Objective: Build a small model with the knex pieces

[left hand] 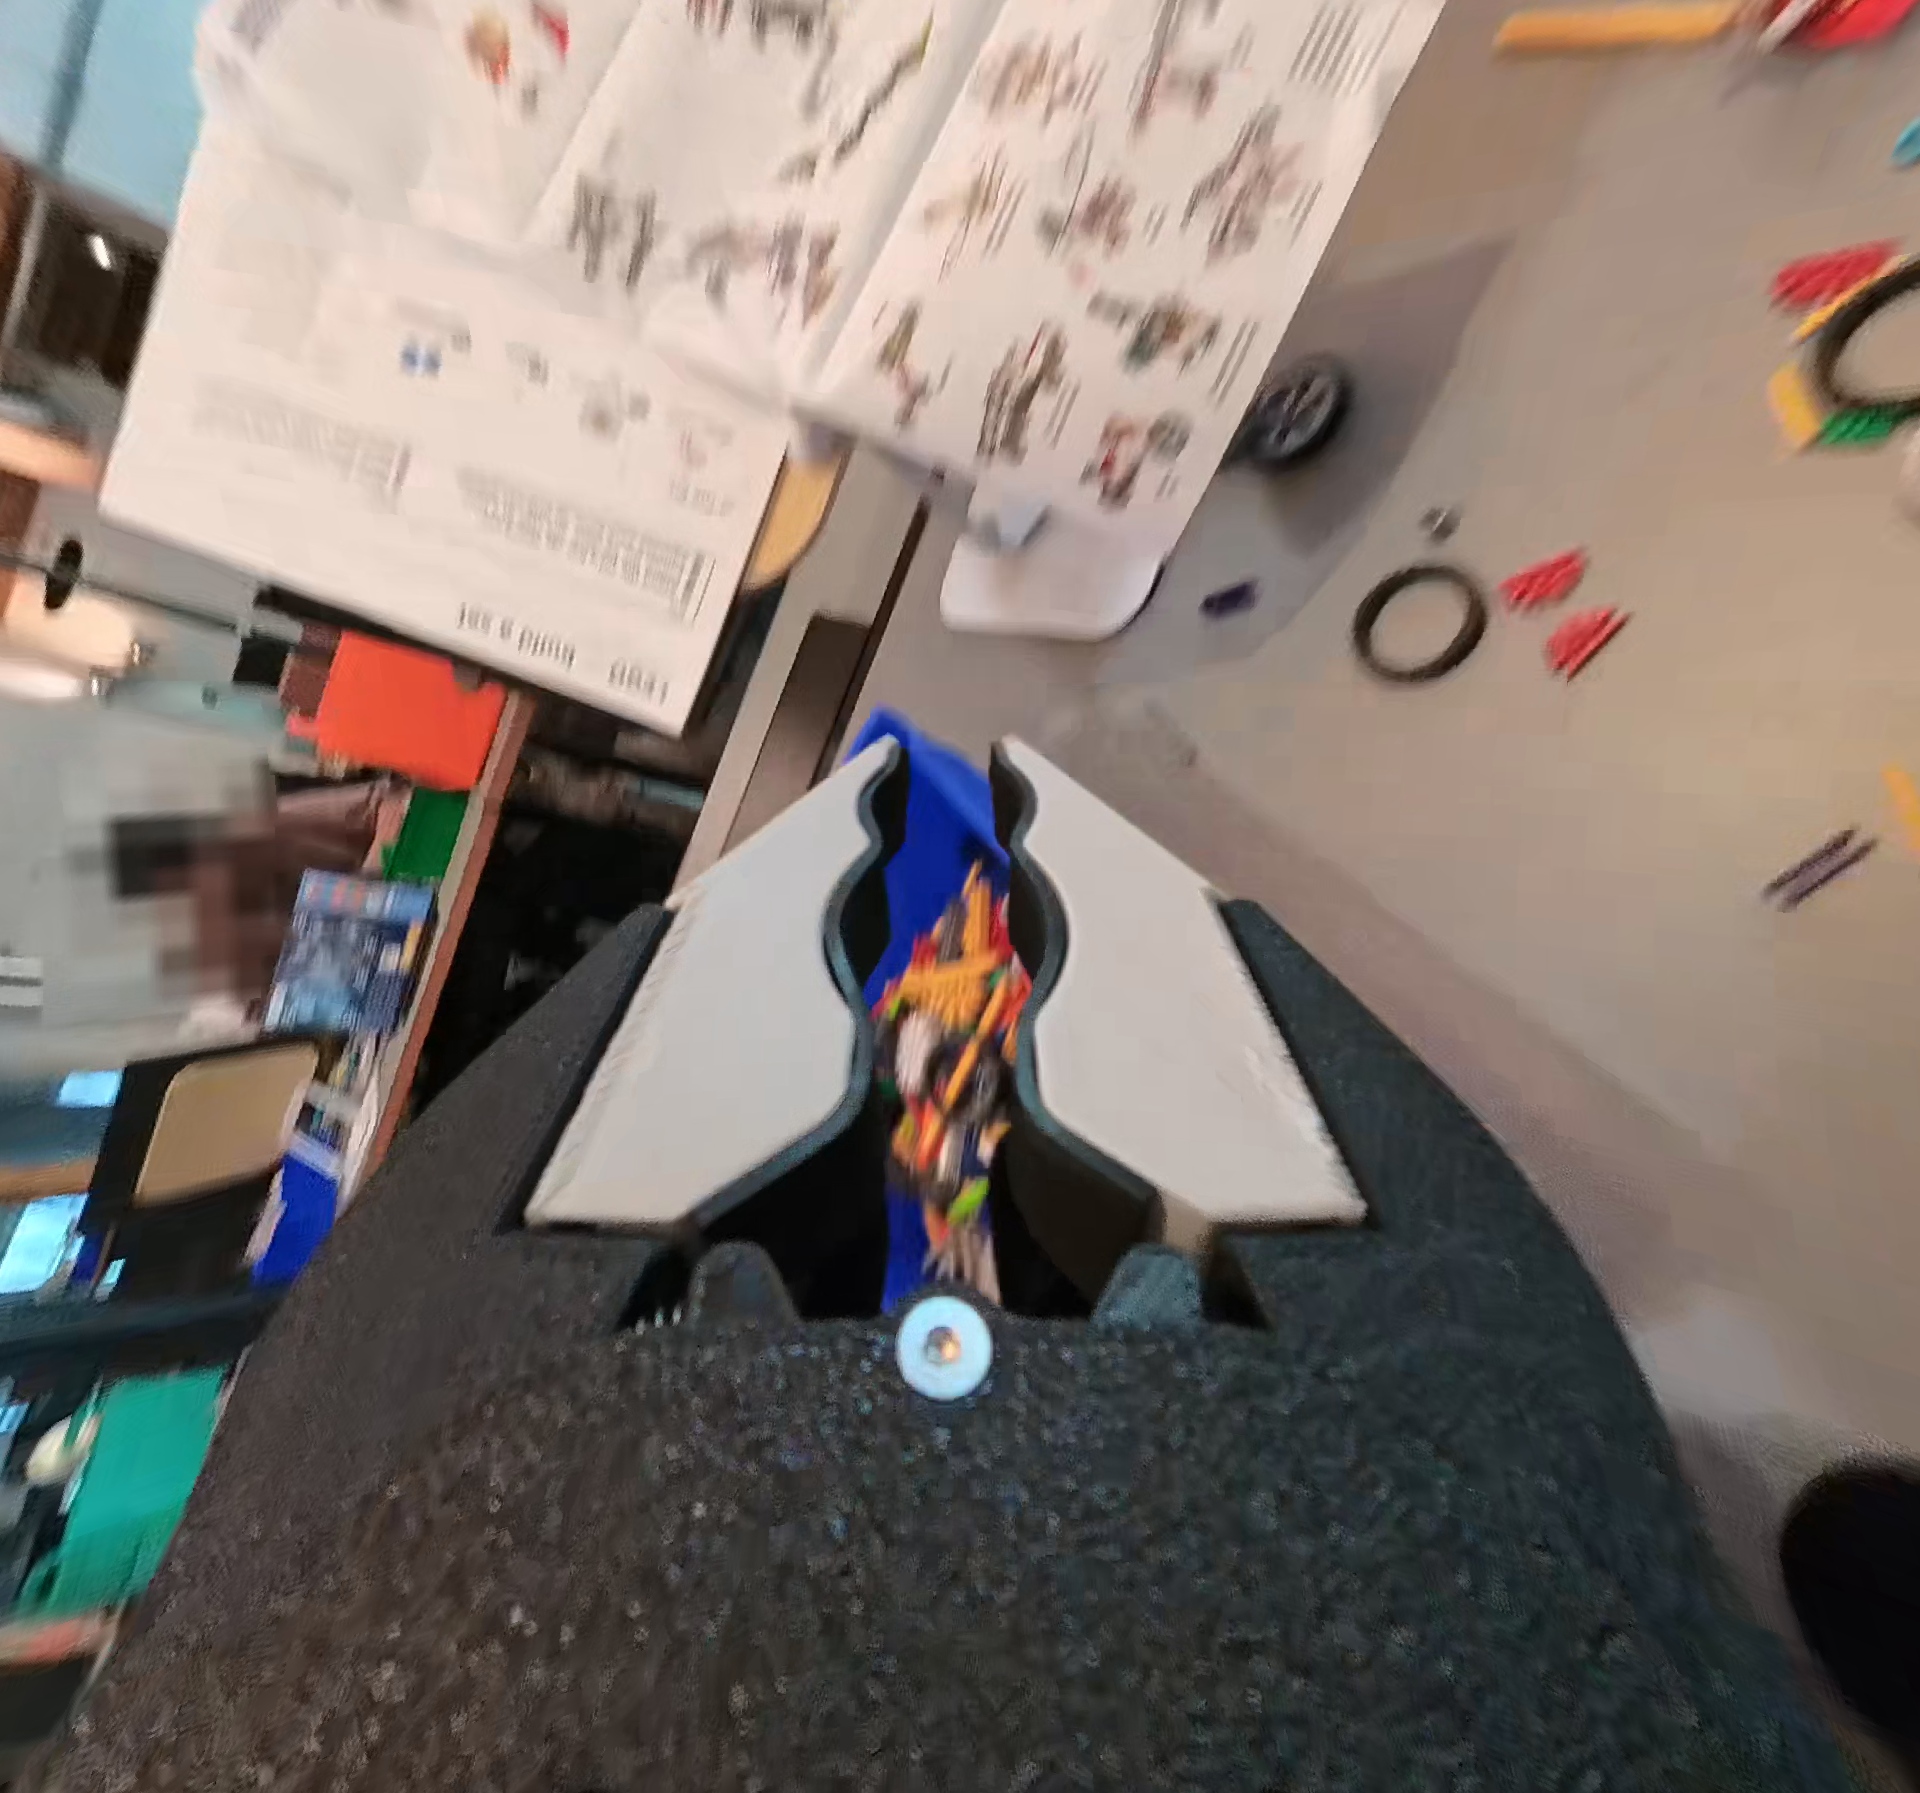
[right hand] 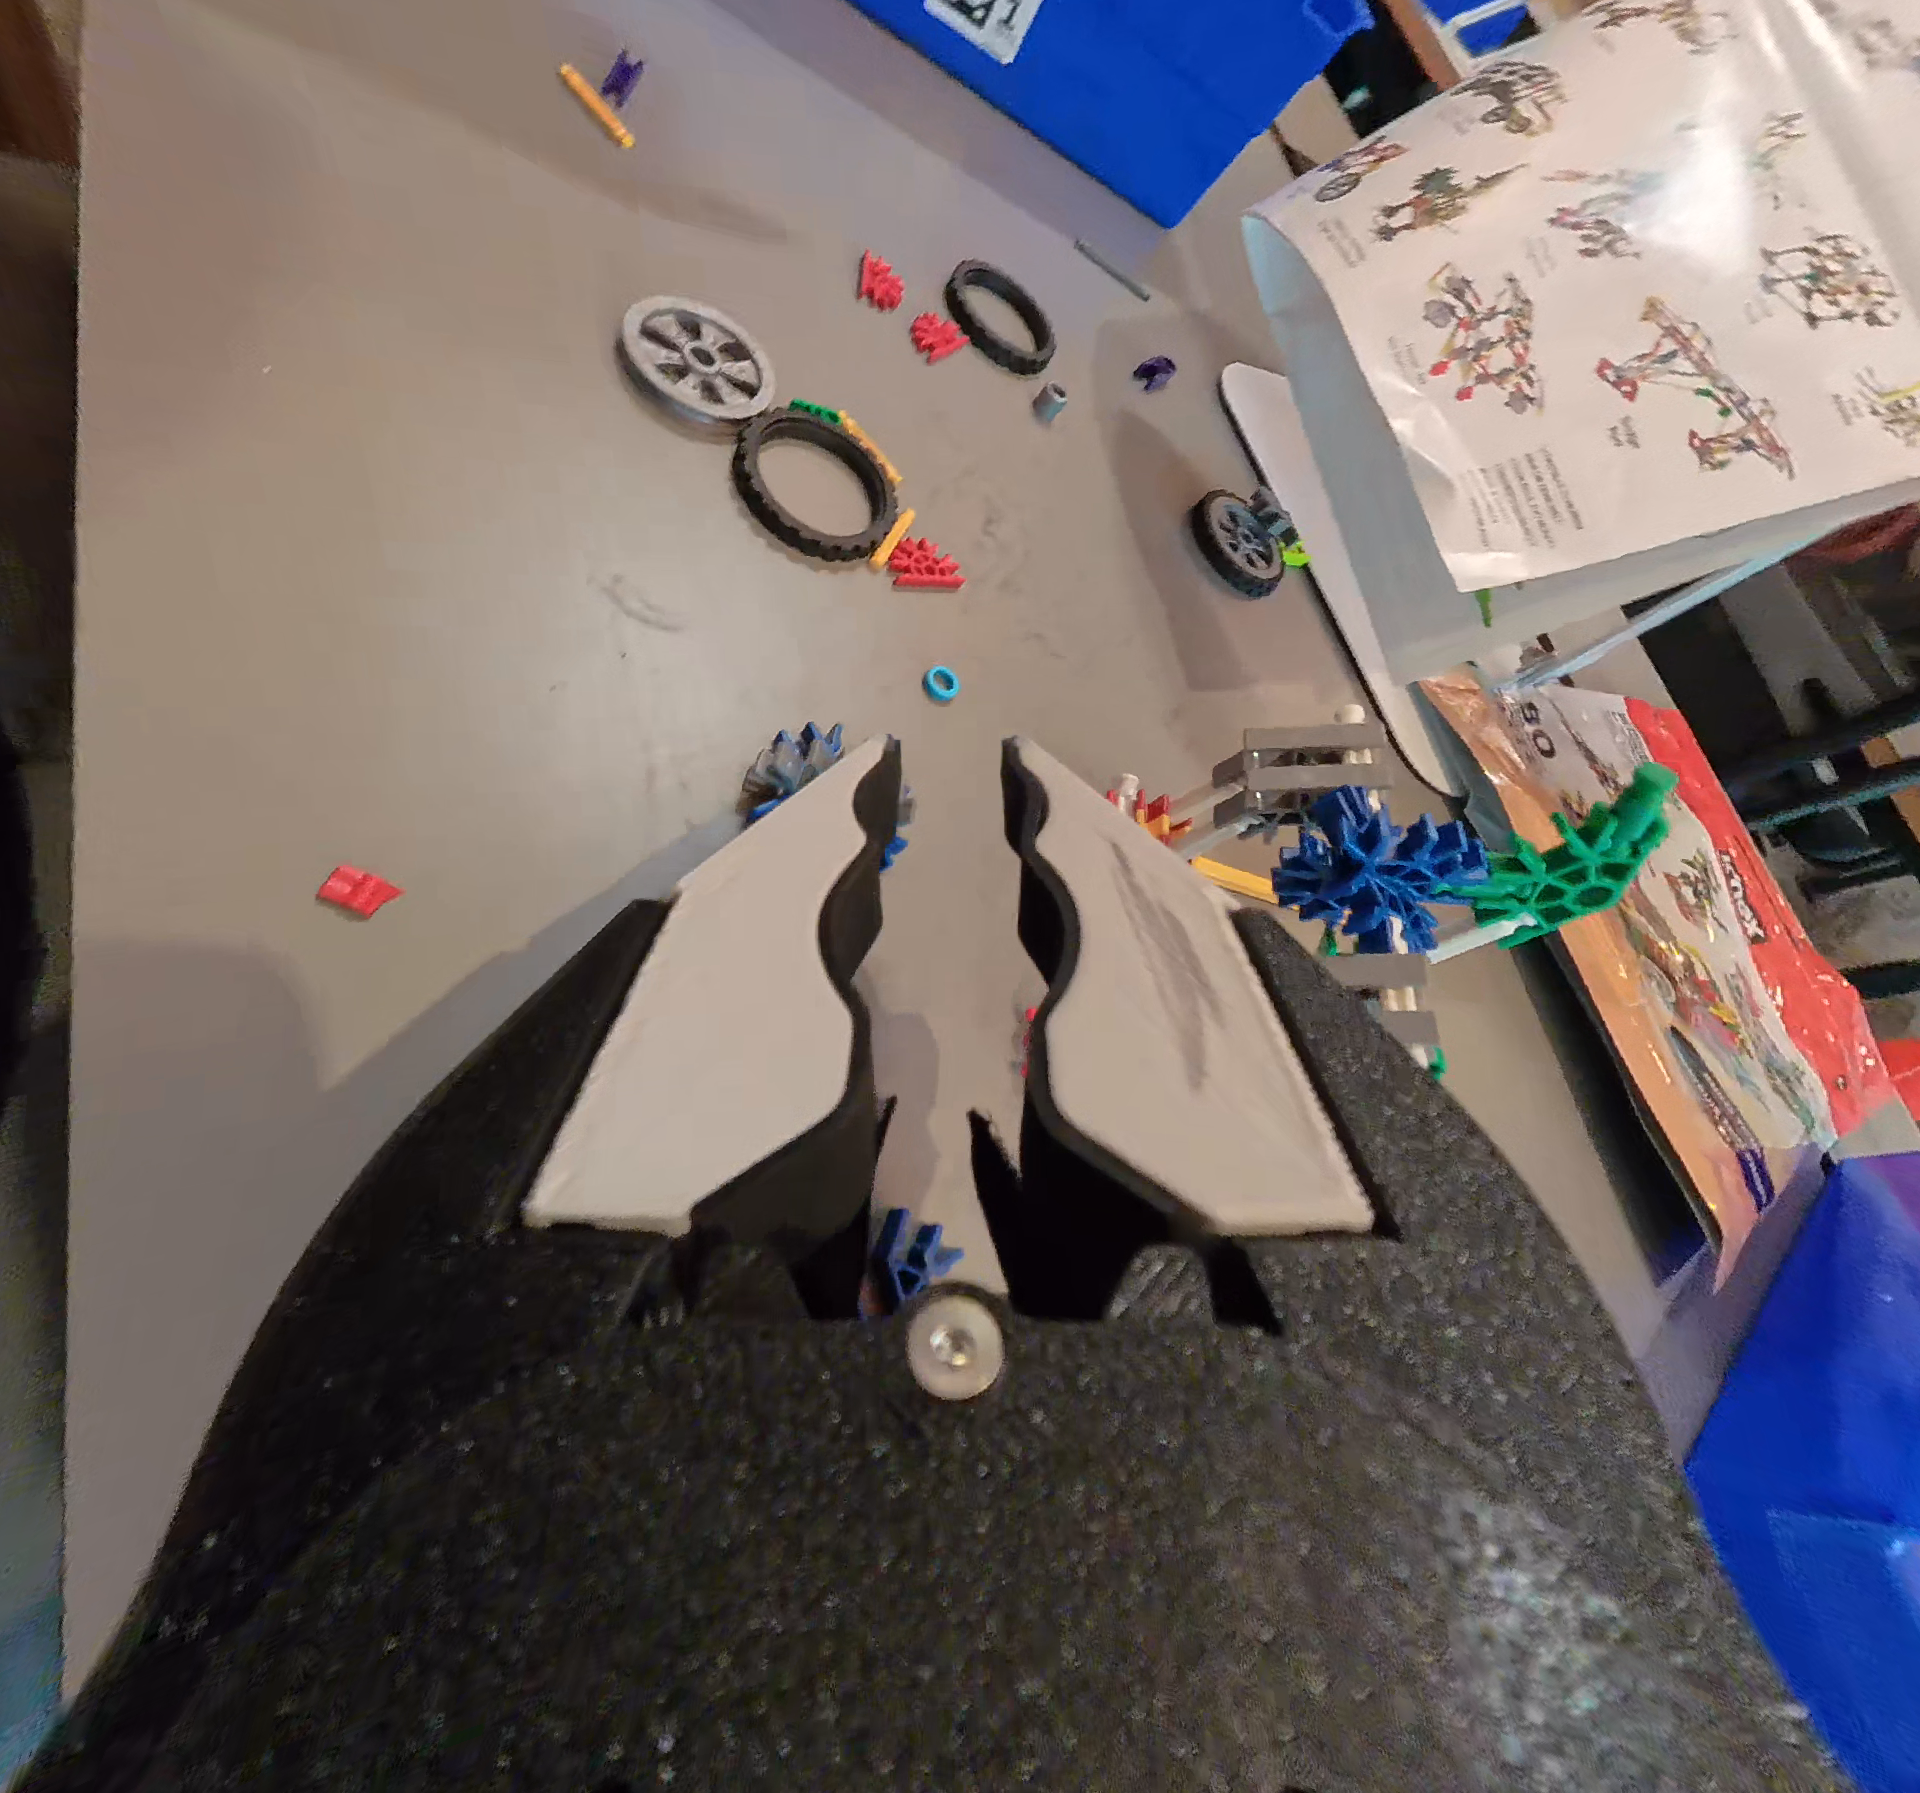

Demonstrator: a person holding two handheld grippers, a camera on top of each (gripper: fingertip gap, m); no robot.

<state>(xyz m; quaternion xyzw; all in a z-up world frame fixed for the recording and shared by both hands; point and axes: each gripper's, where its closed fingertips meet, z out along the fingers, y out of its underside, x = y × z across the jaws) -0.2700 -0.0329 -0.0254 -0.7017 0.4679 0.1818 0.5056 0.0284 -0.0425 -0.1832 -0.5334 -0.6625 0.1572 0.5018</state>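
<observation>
- Left gripper (left hand: 943, 756) has its fingers close together at the tips around a blue printed packet (left hand: 940, 995); whether they actually pinch it I cannot tell, the view being blurred.
- Beyond it stands a white instruction sheet (left hand: 582, 216) on a stand, with a black tyre ring (left hand: 1418, 623) and red connectors (left hand: 1558, 605) on the grey table (left hand: 1455, 912).
- Right gripper (right hand: 950, 756) hangs over the table, jaws slightly parted with nothing between them.
- Nearest it: a blue ring (right hand: 940, 683) just ahead, a blue and grey connector cluster (right hand: 795, 764) by the left finger, and a blue and green rod model (right hand: 1382, 876) to the right.
- Farther off lie a grey wheel hub (right hand: 696, 374), a large tyre (right hand: 816, 486) and a blue bin (right hand: 1091, 8).
</observation>
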